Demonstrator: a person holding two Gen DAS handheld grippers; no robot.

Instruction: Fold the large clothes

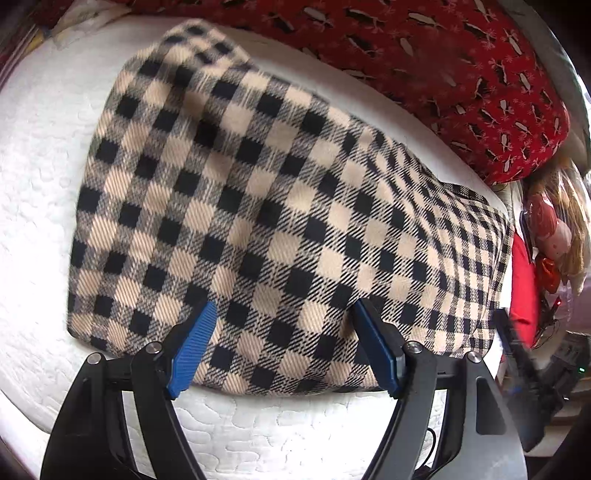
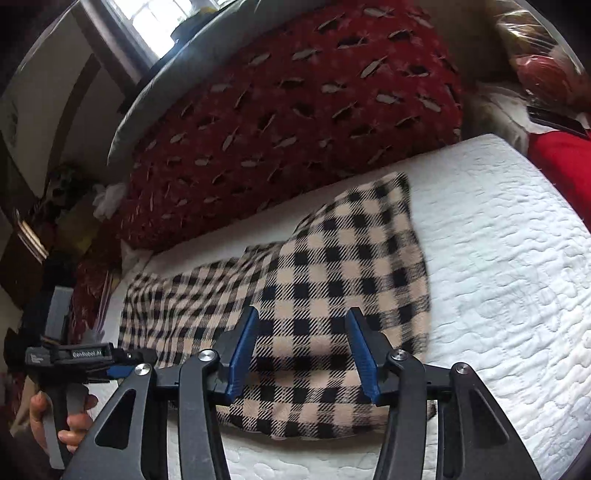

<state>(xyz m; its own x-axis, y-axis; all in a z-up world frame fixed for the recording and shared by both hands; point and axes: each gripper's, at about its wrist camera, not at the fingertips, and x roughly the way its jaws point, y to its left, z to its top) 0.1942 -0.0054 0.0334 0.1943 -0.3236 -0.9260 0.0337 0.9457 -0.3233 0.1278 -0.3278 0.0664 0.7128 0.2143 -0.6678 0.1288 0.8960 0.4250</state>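
both grippers' ribbed blue jaws stand spread above the fuzzy checked garment [image 1: 258, 206] on the quilted white mattress [image 2: 498, 258].

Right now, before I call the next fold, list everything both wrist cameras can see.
checked garment: one, beige and black, partly folded, lying on the mattress.
mattress: one, white quilted, under the garment.
patterned blanket: one, dark red with pale shapes, bunched along the far side of the mattress.
red cloth: one, plain red, off the mattress's far right corner in the right wrist view.
window: one, bright, top left of the right wrist view.
clutter: several blurred items beside the bed, too unclear to name.
left hand-held gripper: one, black with blue pads, open over the garment's near edge.
right hand-held gripper: one, black with blue pads, open above the garment.
left hand: one, gripping the left handle.
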